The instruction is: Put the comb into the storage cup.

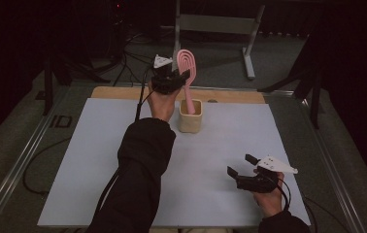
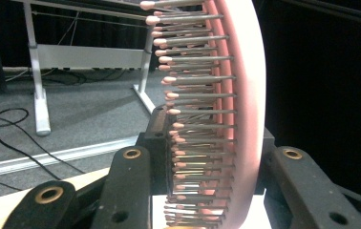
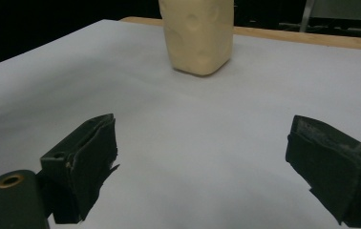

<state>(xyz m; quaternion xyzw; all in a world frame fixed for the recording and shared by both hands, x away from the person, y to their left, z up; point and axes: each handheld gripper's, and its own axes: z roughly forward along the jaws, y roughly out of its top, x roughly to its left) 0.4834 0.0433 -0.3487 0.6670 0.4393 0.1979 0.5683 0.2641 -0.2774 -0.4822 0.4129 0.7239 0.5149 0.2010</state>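
- Right gripper [image 1: 240, 165]: near edge of the table, right side, held low over the white sheet [image 1: 99, 160]. Jaws wide apart, nothing between them. Right gripper view confirms: both pads spread, bare sheet in the gap.
- Left forearm in a dark sleeve [image 1: 138, 174] runs from the near edge toward the table's middle.
- Cream cup [image 1: 190, 116]: mid-table, toward the far side, upright on the sheet. Well apart from the right gripper.
- Pink hairbrush [image 1: 187, 73]: handle end down in the cup, head up, leaning slightly left.
- Left gripper [image 1: 179, 80]: just behind the cup, jaws clamped on the brush head. In the left gripper view, bristles [image 2: 193, 119] face left, pink back [image 2: 250, 119] right, a jaw on each side.
- Far: wood table edge [image 1: 118, 92], metal frame on the floor.
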